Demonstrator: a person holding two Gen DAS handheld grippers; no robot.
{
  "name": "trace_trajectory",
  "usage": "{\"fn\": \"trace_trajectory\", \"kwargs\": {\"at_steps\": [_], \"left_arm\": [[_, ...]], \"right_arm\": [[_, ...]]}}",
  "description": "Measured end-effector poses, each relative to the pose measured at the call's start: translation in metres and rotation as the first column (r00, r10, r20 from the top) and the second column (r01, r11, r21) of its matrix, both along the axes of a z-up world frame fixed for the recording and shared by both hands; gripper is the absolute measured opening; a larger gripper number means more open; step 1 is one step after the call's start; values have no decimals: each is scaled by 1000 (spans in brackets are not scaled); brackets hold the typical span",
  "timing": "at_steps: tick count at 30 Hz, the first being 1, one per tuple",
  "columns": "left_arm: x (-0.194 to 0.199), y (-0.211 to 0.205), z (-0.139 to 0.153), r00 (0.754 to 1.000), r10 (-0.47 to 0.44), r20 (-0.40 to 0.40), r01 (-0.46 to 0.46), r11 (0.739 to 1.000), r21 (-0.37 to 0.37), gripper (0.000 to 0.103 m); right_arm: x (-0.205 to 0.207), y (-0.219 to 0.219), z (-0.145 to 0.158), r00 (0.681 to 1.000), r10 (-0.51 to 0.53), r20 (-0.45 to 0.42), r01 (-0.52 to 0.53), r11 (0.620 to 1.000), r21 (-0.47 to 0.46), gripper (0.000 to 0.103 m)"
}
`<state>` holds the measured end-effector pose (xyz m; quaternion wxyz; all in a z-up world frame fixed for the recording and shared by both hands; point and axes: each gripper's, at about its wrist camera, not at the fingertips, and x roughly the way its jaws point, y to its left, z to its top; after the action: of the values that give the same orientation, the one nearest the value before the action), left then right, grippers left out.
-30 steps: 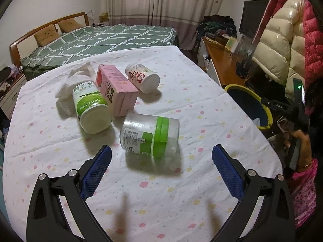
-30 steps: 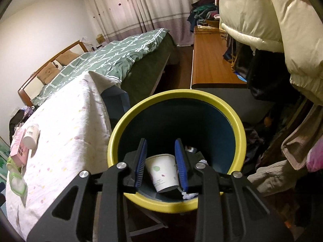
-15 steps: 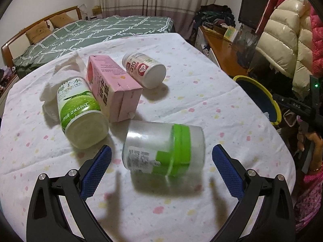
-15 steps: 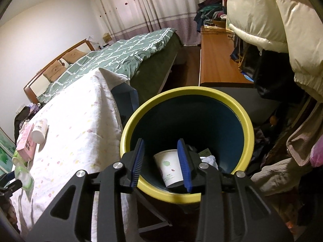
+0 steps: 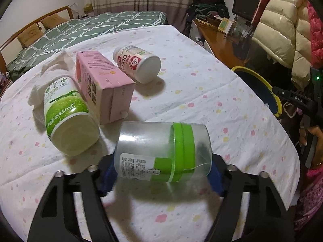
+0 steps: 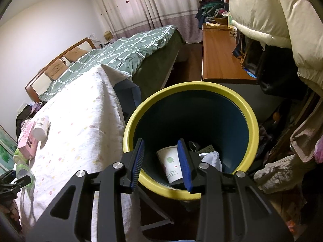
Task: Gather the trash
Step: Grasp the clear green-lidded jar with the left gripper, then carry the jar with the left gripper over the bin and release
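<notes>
A clear plastic jar with a green lid band lies on its side on the flowered tablecloth. My left gripper is closing on it, one blue pad against each end. A green-labelled bottle, a pink carton and a white bottle lie just behind it. My right gripper hangs over the yellow-rimmed bin, jaws a little apart with nothing between them. A white paper cup and crumpled tissue lie inside the bin.
A white cloth is bunched behind the bottles. The bin stands off the table's right edge, beside a wooden desk and hanging padded coats. A green-quilted bed lies beyond the table.
The left gripper came forward and down over the clear jar, and its jaws closed from wide apart onto the jar's ends. The right gripper stayed over the bin, its view shifting slightly.
</notes>
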<state>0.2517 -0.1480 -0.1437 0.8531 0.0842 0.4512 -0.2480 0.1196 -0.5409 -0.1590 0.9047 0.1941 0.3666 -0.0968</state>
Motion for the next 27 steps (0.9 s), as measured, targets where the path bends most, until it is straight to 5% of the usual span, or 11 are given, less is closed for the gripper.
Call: {"fn": "trace_trajectory", "kwargs": {"at_steps": [14,27], "left_arm": [[-21,-24,41,994,-84,64,86,996,-34,70],[-6,-152,62,957,-287,49,290,955,-68,70]], "right_arm": [[-24,3,9,999,-11,34,11,1000,-22,33],[-81,-23,23,991,-104,85,110,992,-69,38]]}}
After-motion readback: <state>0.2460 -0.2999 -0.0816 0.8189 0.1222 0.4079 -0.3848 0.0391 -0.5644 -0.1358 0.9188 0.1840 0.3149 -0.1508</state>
